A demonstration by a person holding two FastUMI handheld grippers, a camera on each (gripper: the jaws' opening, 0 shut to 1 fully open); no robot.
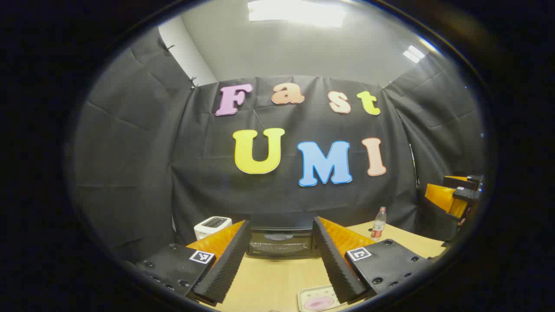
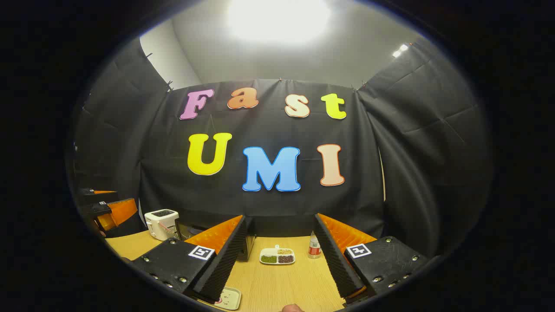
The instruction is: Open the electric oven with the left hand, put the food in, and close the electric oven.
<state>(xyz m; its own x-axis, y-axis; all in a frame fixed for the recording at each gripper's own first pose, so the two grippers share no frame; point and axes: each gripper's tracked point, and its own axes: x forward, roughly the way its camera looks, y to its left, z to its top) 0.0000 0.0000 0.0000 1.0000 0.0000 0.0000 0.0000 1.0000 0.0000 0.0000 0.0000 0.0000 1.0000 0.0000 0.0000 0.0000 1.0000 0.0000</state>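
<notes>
Facing the closed oven (image 1: 281,242) dead ahead between my spread, empty left tongs (image 1: 277,260); right tongs (image 2: 277,264) likewise apart.

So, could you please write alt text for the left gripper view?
The open left gripper points at a closed black oven on a wooden table. A white toaster stands left of the oven, a bottle right, a tray nearest.

Black oven (image 1: 279,240), white toaster (image 2: 161,224), tan wood-grain table (image 2: 282,281), orange-and-black ribbed left claw (image 1: 279,260)
</notes>
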